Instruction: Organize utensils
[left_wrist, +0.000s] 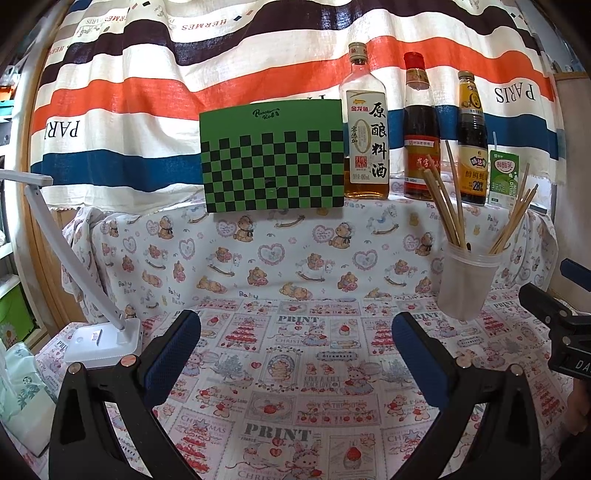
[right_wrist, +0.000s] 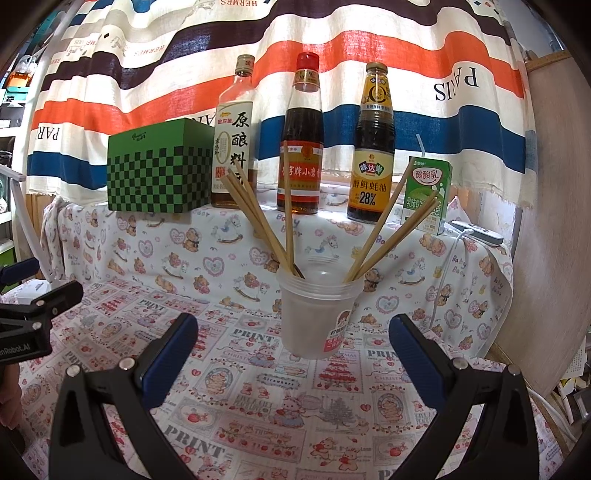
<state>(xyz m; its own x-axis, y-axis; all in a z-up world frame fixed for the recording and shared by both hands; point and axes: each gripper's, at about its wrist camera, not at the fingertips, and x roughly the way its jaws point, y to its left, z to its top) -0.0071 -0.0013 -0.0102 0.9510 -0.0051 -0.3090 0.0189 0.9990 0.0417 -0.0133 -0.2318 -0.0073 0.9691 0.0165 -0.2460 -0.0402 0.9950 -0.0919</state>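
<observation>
- Left hand-held gripper (left_wrist: 295, 354): two black plastic arms, each ending in a dark blue ribbed pad (left_wrist: 173, 354).
- Round silver screws (left_wrist: 129, 360) sit at the arm joints.
- Right hand-held gripper (right_wrist: 293, 356): same black arms, blue pads and silver screws.
- White lettering ending "Robot.AI" (right_wrist: 13, 349) marks the left one's black body.

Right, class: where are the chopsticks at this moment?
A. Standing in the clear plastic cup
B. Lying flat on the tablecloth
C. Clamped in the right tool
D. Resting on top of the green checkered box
A: the chopsticks lean upright out of the clear plastic cup, while both tools are open and empty.
</observation>
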